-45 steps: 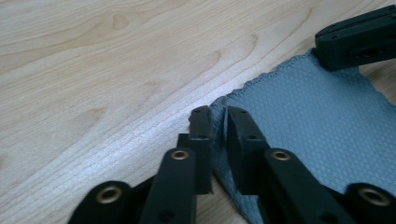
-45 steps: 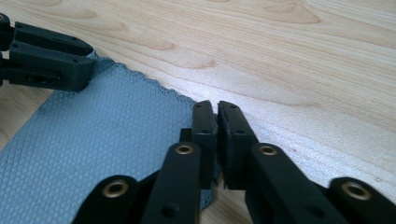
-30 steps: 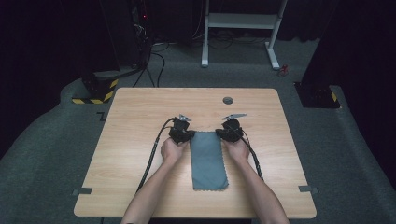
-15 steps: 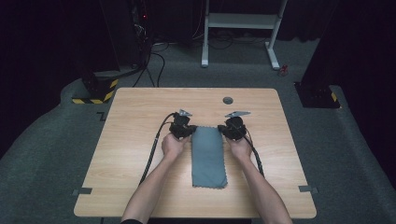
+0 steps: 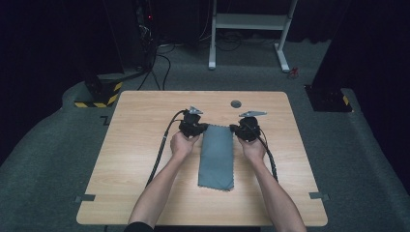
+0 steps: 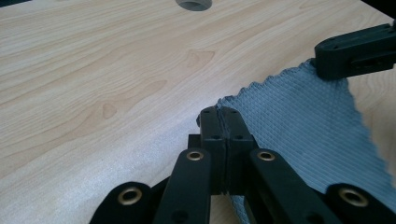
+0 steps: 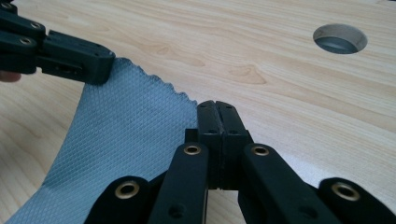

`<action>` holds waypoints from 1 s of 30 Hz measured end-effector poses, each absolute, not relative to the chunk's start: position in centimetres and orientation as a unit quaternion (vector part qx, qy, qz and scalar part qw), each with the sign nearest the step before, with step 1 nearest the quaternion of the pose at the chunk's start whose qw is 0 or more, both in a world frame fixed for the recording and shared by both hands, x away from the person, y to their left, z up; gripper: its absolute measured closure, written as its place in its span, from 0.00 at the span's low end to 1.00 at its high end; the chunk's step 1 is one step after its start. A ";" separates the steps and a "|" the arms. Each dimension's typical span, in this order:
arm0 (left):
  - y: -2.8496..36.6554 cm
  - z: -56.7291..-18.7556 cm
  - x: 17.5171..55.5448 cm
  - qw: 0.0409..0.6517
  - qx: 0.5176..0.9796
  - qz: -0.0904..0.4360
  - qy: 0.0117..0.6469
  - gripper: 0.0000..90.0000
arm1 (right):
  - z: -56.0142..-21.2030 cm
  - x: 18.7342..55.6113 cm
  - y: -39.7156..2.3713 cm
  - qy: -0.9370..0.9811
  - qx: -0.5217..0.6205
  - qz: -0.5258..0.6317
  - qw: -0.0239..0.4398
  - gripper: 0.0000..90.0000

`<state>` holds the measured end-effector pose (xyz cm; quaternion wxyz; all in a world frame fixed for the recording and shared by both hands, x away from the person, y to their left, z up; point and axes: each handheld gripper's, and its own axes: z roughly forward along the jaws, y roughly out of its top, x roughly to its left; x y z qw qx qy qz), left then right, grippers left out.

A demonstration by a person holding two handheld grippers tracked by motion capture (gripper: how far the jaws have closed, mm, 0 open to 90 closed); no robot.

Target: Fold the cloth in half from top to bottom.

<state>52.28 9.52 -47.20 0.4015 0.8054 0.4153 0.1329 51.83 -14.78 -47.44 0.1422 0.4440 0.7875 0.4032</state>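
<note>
A grey-blue waffle-weave cloth [image 5: 217,157] lies flat on the wooden table [image 5: 145,145], its long side running away from the person. My left gripper [image 5: 203,129] is shut on the cloth's far left corner, and my right gripper [image 5: 234,129] is shut on the far right corner. In the left gripper view, the closed jaws [image 6: 219,115] pinch the zigzag edge of the cloth [image 6: 299,126], with the right gripper [image 6: 355,52] at the other corner. In the right gripper view, the closed jaws [image 7: 217,110] clamp the cloth [image 7: 126,130], and the left gripper [image 7: 63,55] holds the opposite corner.
A round cable hole [image 5: 236,103] sits in the table just beyond the grippers, also seen as the hole [image 7: 339,38] in the right gripper view. Black cables [image 5: 162,145] trail back along both forearms. A white desk frame [image 5: 249,29] and dark equipment stand on the floor behind.
Both grippers moved a little farther from the person, dragging the cloth's far edge along. The whole cloth slid forward on the table.
</note>
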 end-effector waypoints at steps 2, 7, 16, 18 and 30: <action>9.5 -47.2 52.1 0.399 0.808 0.134 0.412 0.99 | -47.5 51.7 -14.8 0.789 0.441 0.404 0.143 1.00; 9.3 -47.2 51.0 0.386 0.824 0.145 0.388 0.99 | -47.5 50.6 -14.8 0.795 0.427 0.407 0.139 1.00; 9.1 -48.3 49.5 0.375 0.840 0.127 0.372 0.99 | -48.3 49.1 -15.1 0.806 0.417 0.402 0.122 1.00; 9.2 -48.8 48.9 0.375 0.842 0.121 0.369 0.99 | -48.8 48.6 -15.2 0.810 0.412 0.400 0.118 1.00; 9.5 -50.2 47.3 0.374 0.844 0.110 0.367 0.99 | -50.2 47.0 -15.2 0.821 0.404 0.389 0.109 1.00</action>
